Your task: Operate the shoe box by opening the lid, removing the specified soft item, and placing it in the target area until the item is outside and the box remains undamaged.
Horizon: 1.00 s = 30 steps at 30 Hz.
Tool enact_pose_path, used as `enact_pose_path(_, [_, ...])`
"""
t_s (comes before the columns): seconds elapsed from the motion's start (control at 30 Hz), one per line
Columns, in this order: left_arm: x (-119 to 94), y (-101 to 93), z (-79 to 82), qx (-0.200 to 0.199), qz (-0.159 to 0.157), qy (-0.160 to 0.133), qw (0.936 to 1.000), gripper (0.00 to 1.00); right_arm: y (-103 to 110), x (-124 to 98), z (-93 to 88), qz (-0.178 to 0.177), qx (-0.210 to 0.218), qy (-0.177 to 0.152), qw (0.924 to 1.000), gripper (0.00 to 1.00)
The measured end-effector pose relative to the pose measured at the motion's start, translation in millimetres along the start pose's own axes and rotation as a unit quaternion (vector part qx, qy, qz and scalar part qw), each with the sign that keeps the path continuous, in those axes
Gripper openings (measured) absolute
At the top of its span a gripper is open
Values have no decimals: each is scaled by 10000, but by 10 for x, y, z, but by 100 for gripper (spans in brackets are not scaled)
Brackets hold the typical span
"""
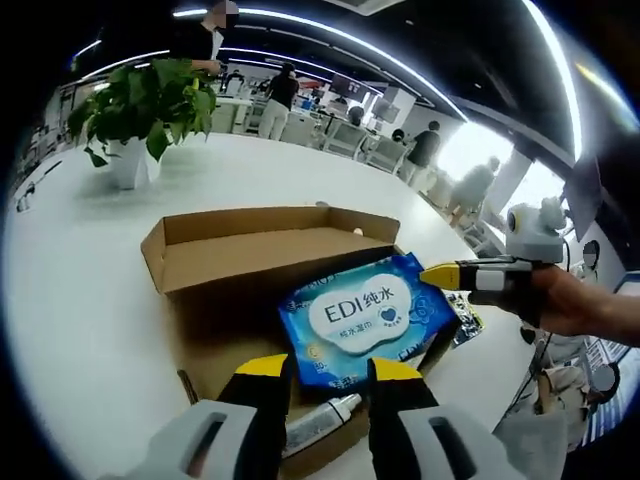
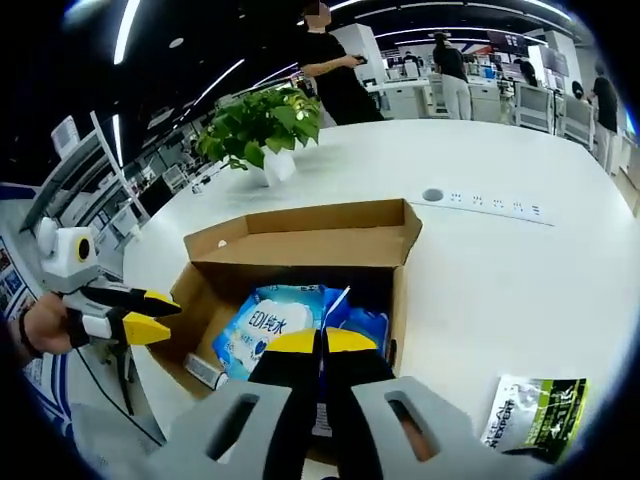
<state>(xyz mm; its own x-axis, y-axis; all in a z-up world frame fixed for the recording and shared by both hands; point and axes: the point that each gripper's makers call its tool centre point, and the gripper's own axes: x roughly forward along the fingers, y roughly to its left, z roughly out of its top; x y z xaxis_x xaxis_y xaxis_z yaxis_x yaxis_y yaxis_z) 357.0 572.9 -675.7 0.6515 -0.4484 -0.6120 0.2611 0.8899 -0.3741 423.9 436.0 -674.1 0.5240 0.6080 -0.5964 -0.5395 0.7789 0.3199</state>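
White and smooth, the big table (image 2: pixel 500 270) is carrying everything, with office desks and people standing far behind it. Sitting on it is the open cardboard shoe box (image 1: pixel 262 248) — plain brown, matte, its lid flap (image 2: pixel 310 232) standing up at the far edge. Lying inside the box is the soft item, a glossy blue wet-wipe pack (image 1: pixel 368 318) with a white cloud-shaped label, and beside it, low in the box, a slim white tube (image 1: pixel 322 418) is resting. Beyond the box a leafy green plant (image 2: pixel 262 122) in a white pot is standing, well apart from it; to one side of the box a green-and-white packet (image 2: pixel 532 412) is lying flat on the table, and a row of sockets (image 2: pixel 490 206) is sitting set into the table past the flap. The left gripper (image 1: pixel 326 368) is hovering at the near rim of the box with its yellow-tipped jaws spread, nothing between them. The right gripper (image 2: pixel 321 341) is reaching over the box, its jaws pressed nearly together on the edge of the pack.
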Motion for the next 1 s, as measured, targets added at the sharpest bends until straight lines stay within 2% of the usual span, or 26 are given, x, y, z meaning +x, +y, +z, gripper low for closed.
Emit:
enact_pose_path(0.5, [164,90,-100,-22,65,223,9997,31,-37,-33,-33,-12,107,-57,9999,0])
enact_pose_path(1.0, [474,183,-319,-377,62,686,9969,30,-102,-80,-88,-53,176,-6,9998,0])
